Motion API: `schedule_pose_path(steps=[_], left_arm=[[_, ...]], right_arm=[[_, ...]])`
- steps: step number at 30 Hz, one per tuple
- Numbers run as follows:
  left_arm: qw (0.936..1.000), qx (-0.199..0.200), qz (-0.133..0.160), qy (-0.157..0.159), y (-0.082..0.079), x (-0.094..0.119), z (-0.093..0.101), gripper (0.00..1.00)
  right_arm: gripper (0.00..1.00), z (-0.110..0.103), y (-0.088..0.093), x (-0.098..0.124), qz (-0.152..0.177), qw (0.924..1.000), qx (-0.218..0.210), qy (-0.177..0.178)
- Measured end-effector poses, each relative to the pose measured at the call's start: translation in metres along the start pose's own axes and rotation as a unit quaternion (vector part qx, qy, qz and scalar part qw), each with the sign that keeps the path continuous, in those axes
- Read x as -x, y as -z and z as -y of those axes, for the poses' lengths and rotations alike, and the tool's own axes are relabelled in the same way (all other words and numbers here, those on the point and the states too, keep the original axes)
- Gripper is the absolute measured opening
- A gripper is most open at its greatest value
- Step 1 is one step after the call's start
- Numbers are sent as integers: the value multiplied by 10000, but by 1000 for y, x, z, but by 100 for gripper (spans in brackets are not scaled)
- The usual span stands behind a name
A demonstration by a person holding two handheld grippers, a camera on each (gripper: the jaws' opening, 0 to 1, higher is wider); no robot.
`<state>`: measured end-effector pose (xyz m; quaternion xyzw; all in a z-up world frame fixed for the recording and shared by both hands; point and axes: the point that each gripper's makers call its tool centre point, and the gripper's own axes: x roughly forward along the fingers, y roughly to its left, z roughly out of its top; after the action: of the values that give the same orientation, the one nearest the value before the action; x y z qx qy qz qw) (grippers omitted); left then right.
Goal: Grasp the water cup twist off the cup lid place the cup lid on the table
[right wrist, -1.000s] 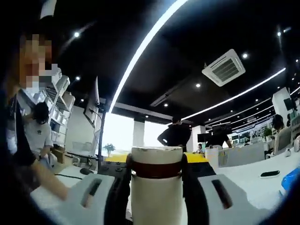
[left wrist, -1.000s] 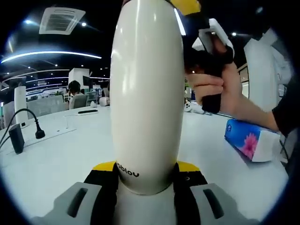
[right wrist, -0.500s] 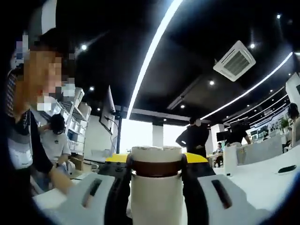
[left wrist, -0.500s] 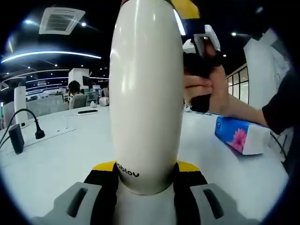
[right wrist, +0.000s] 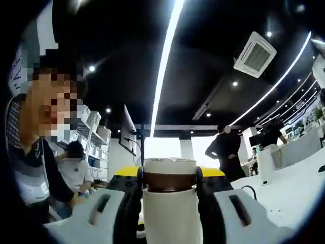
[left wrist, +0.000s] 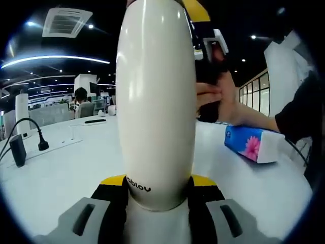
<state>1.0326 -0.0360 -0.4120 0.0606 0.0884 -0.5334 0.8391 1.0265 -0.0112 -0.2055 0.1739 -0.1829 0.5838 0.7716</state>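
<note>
We are in the twisting step. Our left gripper (left wrist: 156, 203) squeezes the white cup (left wrist: 156, 101) near its bottom and holds it upright over the table (left wrist: 56, 168). Our right gripper (right wrist: 170, 195) is clamped tight on the lid (right wrist: 170, 175) at the cup's top. The lid looks like it is on the cup, so we think more turning is needed, then a lift, then a trip down to the table. In the left gripper view, a hand (left wrist: 218, 99) holds the right gripper high beside the cup. A blue box (left wrist: 251, 145) lies on the table nearby.
</note>
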Motion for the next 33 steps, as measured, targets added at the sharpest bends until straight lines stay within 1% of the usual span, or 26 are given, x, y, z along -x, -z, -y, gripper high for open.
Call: schedule_pose_path(steps=[10,17,23,29,33], left_arm=[[10000,1,18,-2,0,0,-1,48],[10000,6,22,-3,-2,1,-9,48],[10000,8,19,0,-2,2,-14,48],[10000,2,14,4,-2,1,-10,48],[10000,1,11,2,-1,0,-6,48]], right_arm=[[44,0,1,-2,53,9991,-239,-348],[44,0,0,-3,68,9983,-350,-457],[44,-1,0,-2,57,9981,-376,-487],[45,-1,1,-2,41,9981,-414,-445],[50,1,0,-1,-23,9987,-375,-347]])
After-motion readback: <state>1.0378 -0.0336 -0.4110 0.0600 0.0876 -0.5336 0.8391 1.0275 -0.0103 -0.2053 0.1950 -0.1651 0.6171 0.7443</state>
